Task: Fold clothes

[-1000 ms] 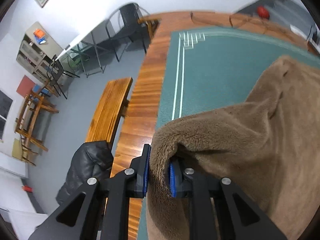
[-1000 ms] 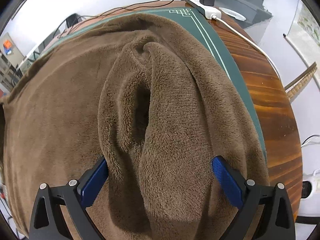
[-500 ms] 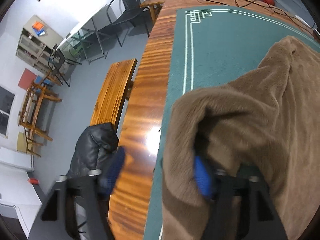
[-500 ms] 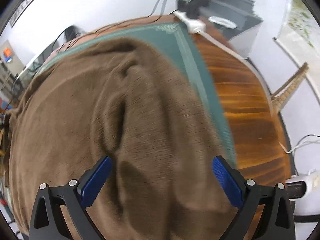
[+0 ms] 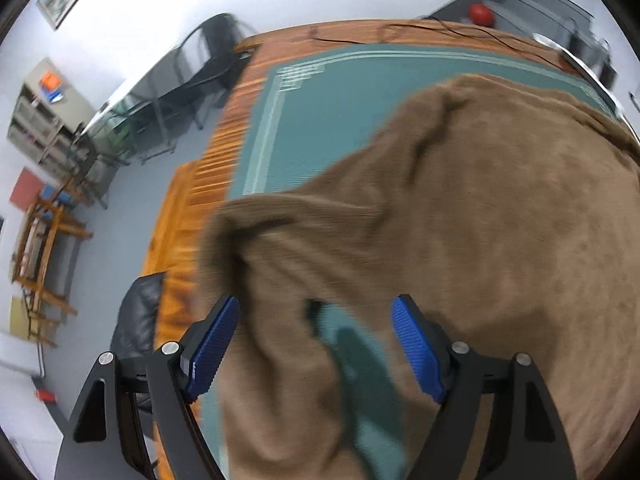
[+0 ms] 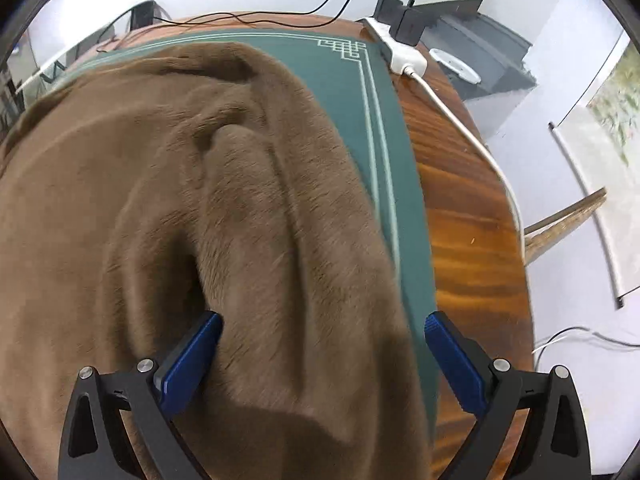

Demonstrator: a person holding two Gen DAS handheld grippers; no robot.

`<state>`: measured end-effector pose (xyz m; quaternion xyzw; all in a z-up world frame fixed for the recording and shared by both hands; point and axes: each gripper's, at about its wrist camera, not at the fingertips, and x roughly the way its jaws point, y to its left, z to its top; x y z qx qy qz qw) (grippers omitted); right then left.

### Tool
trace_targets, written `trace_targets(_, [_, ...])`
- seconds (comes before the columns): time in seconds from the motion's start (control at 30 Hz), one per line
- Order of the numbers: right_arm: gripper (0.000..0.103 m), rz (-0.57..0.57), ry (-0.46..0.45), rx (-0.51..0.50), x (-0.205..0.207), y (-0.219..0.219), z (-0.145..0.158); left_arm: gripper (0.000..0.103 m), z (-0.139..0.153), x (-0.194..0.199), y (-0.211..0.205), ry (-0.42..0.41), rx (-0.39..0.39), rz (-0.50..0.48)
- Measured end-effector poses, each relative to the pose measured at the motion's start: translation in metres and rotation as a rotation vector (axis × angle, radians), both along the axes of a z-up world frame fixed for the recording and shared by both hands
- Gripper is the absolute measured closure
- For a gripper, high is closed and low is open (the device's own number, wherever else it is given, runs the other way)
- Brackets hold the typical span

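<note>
One bench [image 6: 472, 216] of striped wood fills the middle of both views, and one green mat [image 6: 360, 92] covers most of its top, likely there to give cloth a smooth bed. One brown fleece garment [image 6: 168, 184] lies heaped across that mat, from the centre to the lower edge of each frame, rumpled into long ridges, not squared into a flat fold; a patch of mat shows through a gap in it at the lower centre of the left view. That lie would fit cloth spread for folding or a fold partly made. Two grippers are seen, one per view. The left gripper [image 5: 316, 352] is spread wide, its blue pads either side of a loose flap, gripping nothing; the view is blurred. The right gripper [image 6: 320, 360] is likewise released, straddling a thick ridge of fleece without pinching it, perhaps placed to take it. One white power strip [image 6: 404, 56] sits at the bench's upper right corner, clear of the cloth, with two black plugs in it.
</note>
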<state>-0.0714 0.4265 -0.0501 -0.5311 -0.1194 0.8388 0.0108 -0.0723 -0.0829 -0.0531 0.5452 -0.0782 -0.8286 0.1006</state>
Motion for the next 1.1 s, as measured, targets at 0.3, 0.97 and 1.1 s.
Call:
trace_targets(0.3, [0.001, -0.131, 0.106, 0.187, -0.036, 0.059, 0.020, 0.021, -0.048, -0.034, 0.006, -0.086, 0.020, 0.063])
trace_targets(0.97, [0.001, -0.111, 0.171, -0.160, -0.055, 0.050, 0.083, 0.019, 0.004, -0.074, 0.032, 0.045, 0.072, -0.026])
trace_targets(1.1, [0.001, -0.027, 0.174, -0.163, -0.095, 0.005, 0.077, 0.019, -0.001, -0.115, 0.031, 0.040, 0.072, 0.007])
